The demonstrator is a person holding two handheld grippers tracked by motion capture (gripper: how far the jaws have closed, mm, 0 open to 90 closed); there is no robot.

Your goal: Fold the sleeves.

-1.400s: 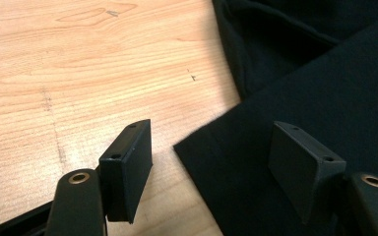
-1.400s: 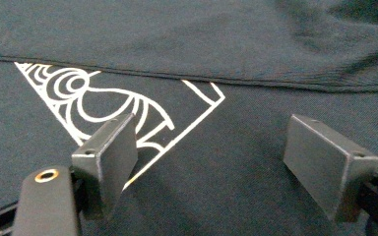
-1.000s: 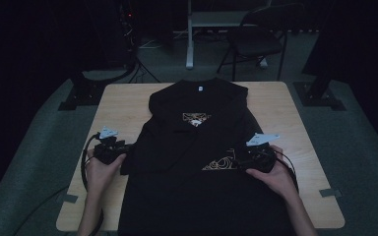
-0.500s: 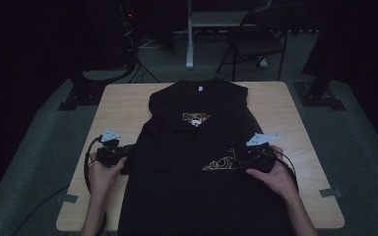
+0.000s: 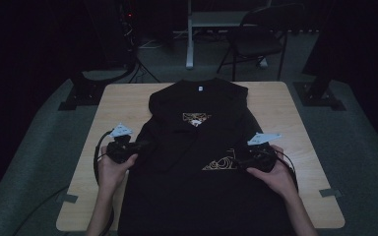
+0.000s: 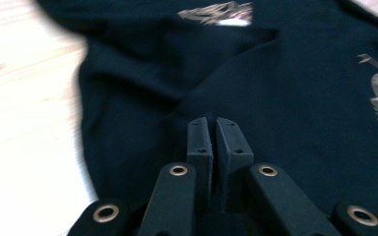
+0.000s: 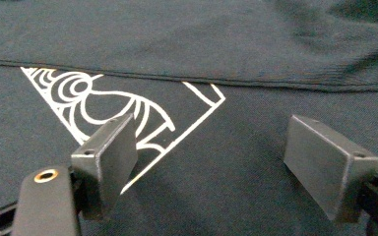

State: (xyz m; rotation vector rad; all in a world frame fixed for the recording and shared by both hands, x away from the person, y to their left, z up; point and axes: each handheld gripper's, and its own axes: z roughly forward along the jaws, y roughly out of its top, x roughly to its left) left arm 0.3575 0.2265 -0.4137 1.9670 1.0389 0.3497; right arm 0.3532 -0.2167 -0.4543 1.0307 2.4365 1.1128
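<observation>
the black t-shirt (image 5: 197, 162) lies spread over the middle of the tabletop (image 5: 275, 101), collar toward the far edge and hem hanging over the near edge. its upper part is folded down on itself, so a small gold print (image 5: 195, 118) shows near the collar and a white triangular print (image 5: 220, 162) sits lower, toward the right edge.

the left gripper (image 5: 139, 146) is at the shirt's left side, above the left part of the tabletop; its jaws have just been closing and are now pressed together, pinching a fold of the black cloth, which the left gripper view (image 6: 212, 142) shows bunched up to the pads. the right gripper (image 5: 243, 160) rests at the shirt's right side just beside the triangular print; in the right gripper view (image 7: 211, 162) its jaws stand spread wide with flat cloth and the print's corner between them, the pads not pressing on anything.

bare wood shows at the far corners and along both side edges. a strip of tape (image 5: 330, 192) sits at the near right corner. beyond the far edge stand a dark chair (image 5: 256, 42), a white post (image 5: 189, 34) and black stand feet (image 5: 81, 93) on the grey floor, all well apart from the shirt. nothing lies between the grippers but the cloth itself.
</observation>
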